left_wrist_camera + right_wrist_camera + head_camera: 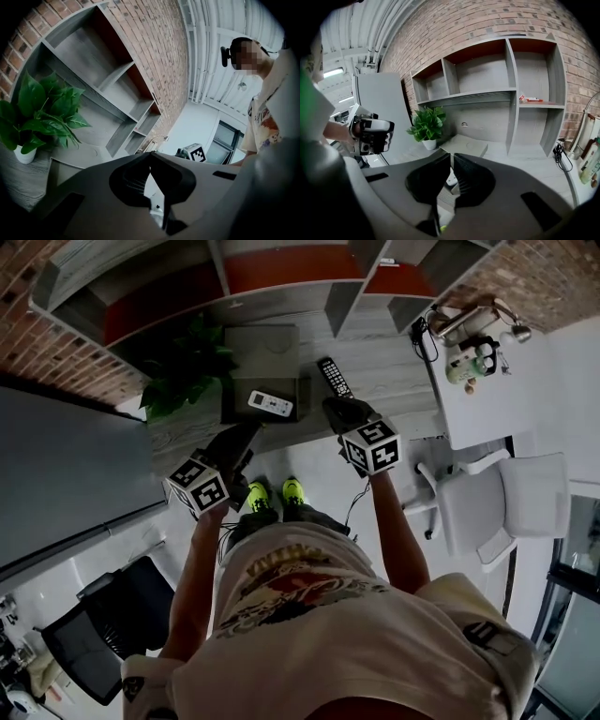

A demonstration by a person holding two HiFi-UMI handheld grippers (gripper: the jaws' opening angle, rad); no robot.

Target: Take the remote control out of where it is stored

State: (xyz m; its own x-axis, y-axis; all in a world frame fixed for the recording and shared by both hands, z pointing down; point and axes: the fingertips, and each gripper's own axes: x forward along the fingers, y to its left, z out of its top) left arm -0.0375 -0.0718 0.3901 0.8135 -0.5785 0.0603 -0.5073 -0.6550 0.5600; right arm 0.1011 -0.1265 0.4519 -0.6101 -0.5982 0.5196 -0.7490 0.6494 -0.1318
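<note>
A white remote control (270, 403) lies in a dark open tray (234, 409) at the front of a grey box (262, 351) on the wooden counter. A black remote (333, 377) lies on the counter just right of the box. My left gripper (246, 433) hovers at the tray's front left, its jaws shut and empty (150, 155). My right gripper (343, 411) sits just right of the tray, below the black remote. Its jaws (452, 157) stand nearly together with nothing between them. The white remote (451, 178) shows beyond them through the narrow gap.
A potted plant (183, 367) stands left of the box. Open shelves (281, 277) run along the brick wall behind the counter. A white desk (497, 399) with a lamp and bottles and a white chair (511, 507) stand at the right. A black chair (103, 634) is at the lower left.
</note>
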